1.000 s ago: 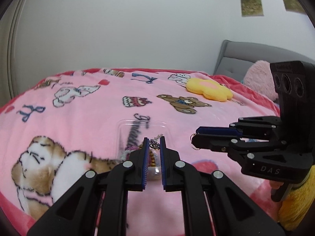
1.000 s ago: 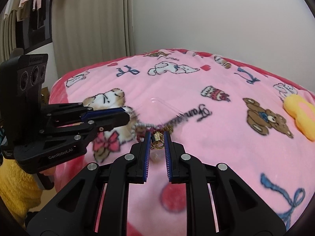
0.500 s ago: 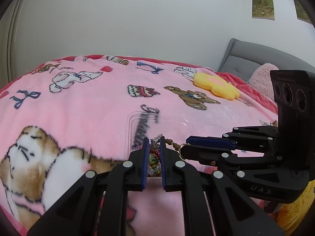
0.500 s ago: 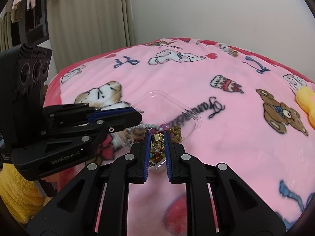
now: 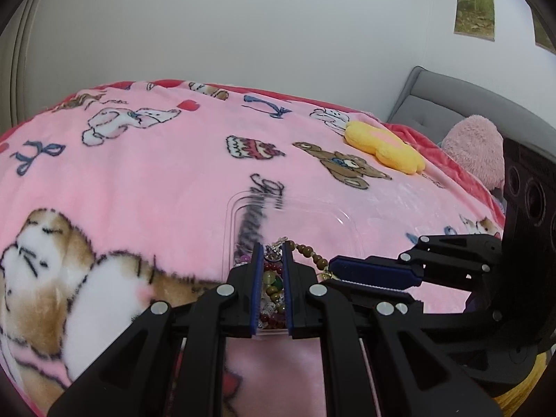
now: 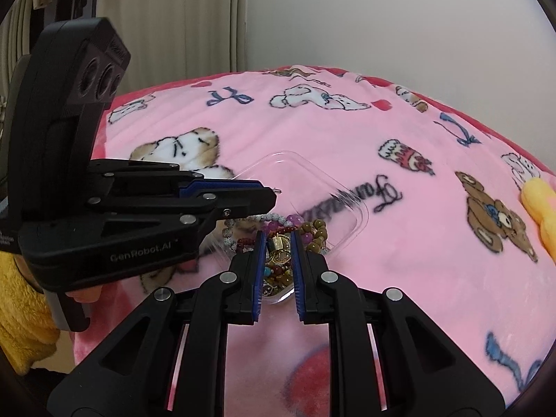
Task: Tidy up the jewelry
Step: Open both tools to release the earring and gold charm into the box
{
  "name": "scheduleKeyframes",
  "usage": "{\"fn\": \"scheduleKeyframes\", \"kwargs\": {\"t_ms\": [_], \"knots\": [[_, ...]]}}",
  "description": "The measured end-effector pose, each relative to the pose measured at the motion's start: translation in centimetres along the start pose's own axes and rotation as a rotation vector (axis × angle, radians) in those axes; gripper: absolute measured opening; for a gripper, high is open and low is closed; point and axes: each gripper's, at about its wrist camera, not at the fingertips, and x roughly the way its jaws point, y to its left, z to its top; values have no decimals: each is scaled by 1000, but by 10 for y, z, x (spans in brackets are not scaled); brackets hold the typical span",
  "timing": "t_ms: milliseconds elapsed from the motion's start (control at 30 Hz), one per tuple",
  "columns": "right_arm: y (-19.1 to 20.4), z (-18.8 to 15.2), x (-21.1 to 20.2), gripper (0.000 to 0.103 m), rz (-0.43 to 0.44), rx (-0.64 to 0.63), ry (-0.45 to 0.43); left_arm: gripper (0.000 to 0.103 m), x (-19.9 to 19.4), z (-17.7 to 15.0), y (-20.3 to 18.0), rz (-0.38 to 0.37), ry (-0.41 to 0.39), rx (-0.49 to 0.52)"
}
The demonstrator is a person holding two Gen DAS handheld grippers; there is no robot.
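blanket [image 5: 139,187]: pink, bear-and-bow print | cushion [image 5: 384,147]: yellow | tray [image 6: 295,170]: clear | beads [image 6: 314,231]: brown

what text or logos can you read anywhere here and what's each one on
"GenRobot.AI": side of the left tool, seen in the right wrist view.
Dark cursive word on the pink blanket, beside and under the clear tray: warped and blurred, not readable.
Embossed mark on the left tool's camera block: too faint to read.

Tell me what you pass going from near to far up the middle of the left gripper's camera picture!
Black left gripper → pile of colourful bead bracelets → clear plastic tray → pink cartoon blanket → white wall.
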Motion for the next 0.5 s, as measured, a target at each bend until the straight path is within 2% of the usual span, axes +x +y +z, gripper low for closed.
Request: {"fn": "scheduleKeyframes", "kwargs": {"t_ms": [167,267,400,500], "knots": [[0,0,1,15,3,-4,-2,10,1,0,1,-5,10,-20],[1,0,1,19,7,-5,2,11,1,1,2,-15,17,-35],[3,0,-3,28,20,-5,-2,18,0,1,0,-21,24,-48],[6,0,-8,29,13,-12,-9,22,-1,2,-1,-21,25,-64]]}}
